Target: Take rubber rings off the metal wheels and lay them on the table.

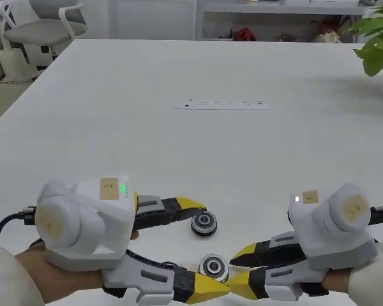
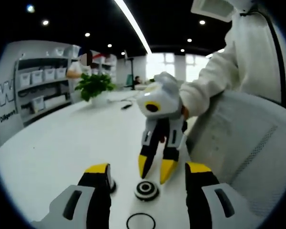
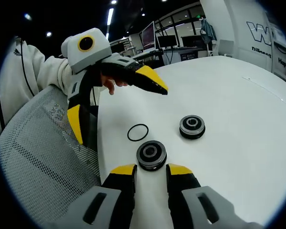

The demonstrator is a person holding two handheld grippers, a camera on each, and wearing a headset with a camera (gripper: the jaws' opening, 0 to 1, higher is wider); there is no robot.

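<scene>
**Nearer wheel lay straight ahead of our right fingertips**

In the right gripper view, our right gripper (image 3: 151, 170) had its jaws a little apart and held nothing. The nearer metal wheel (image 3: 151, 155) lay flat just beyond the tips, centred on the gap, its axle upright. A loose rubber ring (image 3: 137, 132) rested on the white table (image 3: 238, 119) farther ahead and slightly left. The second metal wheel (image 3: 192, 126) sat ahead to the right. Our left gripper (image 2: 148, 168) had its jaws spread wide and empty, with that same nearer wheel between them, approached from the opposite side. We judged the right fingers the closer pair. The wheel's dark outer band looked like a ring not yet removed.
</scene>
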